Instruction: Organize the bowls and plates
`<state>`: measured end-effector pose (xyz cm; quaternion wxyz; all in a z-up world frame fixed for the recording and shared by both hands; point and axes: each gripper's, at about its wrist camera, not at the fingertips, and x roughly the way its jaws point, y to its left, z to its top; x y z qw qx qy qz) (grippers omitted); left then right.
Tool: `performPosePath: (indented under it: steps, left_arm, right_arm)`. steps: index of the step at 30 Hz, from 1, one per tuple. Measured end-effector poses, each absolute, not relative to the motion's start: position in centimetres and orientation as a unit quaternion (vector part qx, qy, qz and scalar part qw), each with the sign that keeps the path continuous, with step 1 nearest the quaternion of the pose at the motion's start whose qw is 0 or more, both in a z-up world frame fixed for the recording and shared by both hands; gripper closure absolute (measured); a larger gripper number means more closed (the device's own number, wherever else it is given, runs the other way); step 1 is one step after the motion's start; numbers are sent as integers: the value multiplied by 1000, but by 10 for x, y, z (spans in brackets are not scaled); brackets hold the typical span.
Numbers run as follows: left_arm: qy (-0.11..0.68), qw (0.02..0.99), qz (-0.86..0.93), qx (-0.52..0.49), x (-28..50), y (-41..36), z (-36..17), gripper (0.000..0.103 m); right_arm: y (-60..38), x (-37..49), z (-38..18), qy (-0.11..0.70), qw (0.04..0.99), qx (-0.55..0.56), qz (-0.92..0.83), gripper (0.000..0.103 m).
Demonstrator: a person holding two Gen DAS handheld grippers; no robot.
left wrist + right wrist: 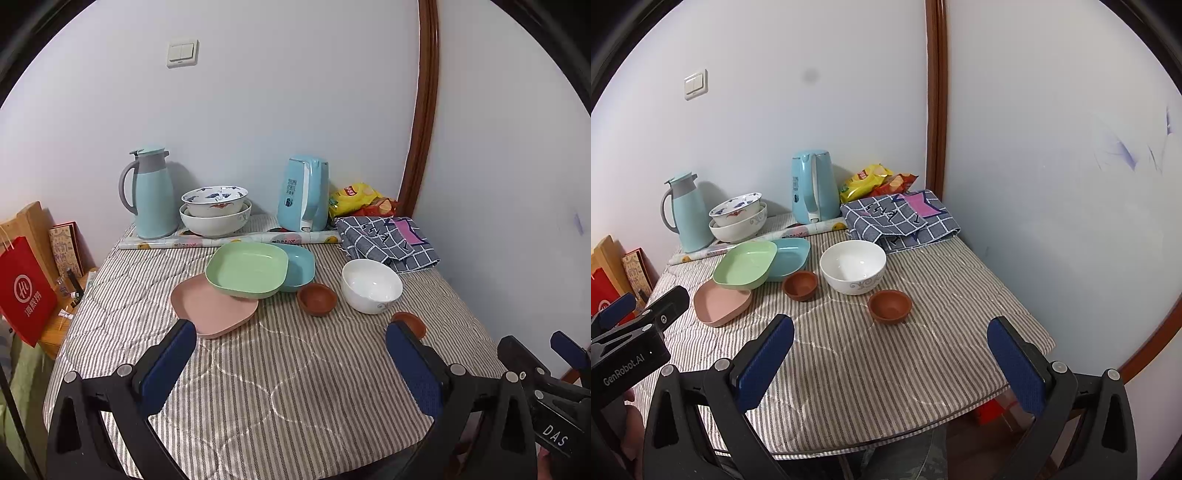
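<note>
On the striped table cloth [280,387] a green square plate [246,268] leans over a pink plate [212,308] and a blue plate [300,265]. A white bowl [371,285] stands to their right, with one small brown bowl [317,298] beside it and another brown bowl [409,323] nearer me. Two patterned bowls [216,212] are nested at the back. My left gripper [291,336] hangs open over the front of the table, holding nothing. My right gripper [891,334] is open too, just short of the near brown bowl [889,305], with the white bowl [853,266] beyond.
A blue thermos jug [151,192], a blue kettle [304,194], snack bags [356,197] and a folded checked cloth [388,238] line the back. A rolled printed sheet [221,240] lies before them. A red bag [24,290] stands left of the table. Walls close the back and right.
</note>
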<state>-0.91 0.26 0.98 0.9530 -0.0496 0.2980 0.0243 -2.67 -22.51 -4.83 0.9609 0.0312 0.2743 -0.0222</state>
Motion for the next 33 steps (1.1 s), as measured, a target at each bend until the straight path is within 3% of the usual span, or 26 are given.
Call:
performPosePath:
  steps: [33]
  left_arm:
    - [296, 954, 26, -49, -14, 0, 10, 0]
  right_arm:
    - [-218, -31, -45, 273, 961, 31, -22, 0]
